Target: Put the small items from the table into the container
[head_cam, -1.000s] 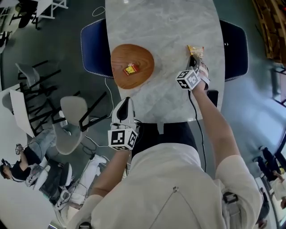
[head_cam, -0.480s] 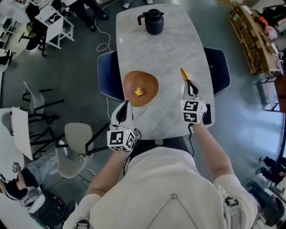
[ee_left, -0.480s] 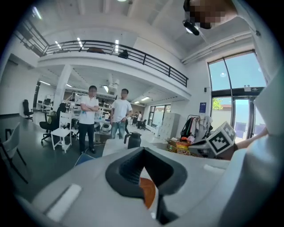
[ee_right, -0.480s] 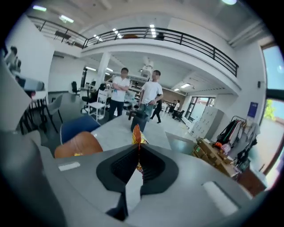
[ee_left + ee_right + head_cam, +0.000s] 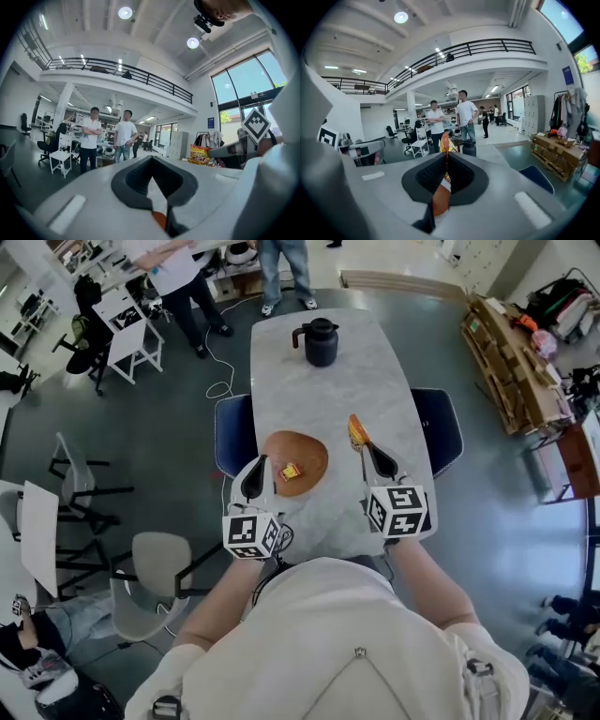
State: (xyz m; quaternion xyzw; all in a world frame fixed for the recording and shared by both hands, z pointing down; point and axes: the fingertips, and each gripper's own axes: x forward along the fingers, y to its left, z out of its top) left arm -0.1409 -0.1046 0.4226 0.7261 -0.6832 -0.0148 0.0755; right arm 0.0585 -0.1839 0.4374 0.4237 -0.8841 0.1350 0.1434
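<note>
Grip on the orange snack packet (image 5: 356,432) is kept by the right hand-held gripper (image 5: 366,448), whose jaws are pinched on the packet's lower end. The rest of the packet stands up past the tips, as is seen in the right gripper view. The packet is held in the air above the marble bench (image 5: 337,390), just to the right of the wooden bowl (image 5: 312,454). It is judged to be held that high so that it can be carried over the rim without being dragged.

One small yellow-and-red item (image 5: 290,471) is already lying in the bowl, so the bowl is taken to be the container meant by the task. No other small item is seen loose on the bench. Only a black jug (image 5: 320,341) is left standing at the far end, well apart from the bowl.

The left hand-held gripper (image 5: 260,468) is held beside the near left edge of the bowl with its jaws pressed together. Nothing is seen gripped in them. It is judged to be parked there, out of the packet's path. What remains is for the packet to be brought over the bowl and let go.
</note>
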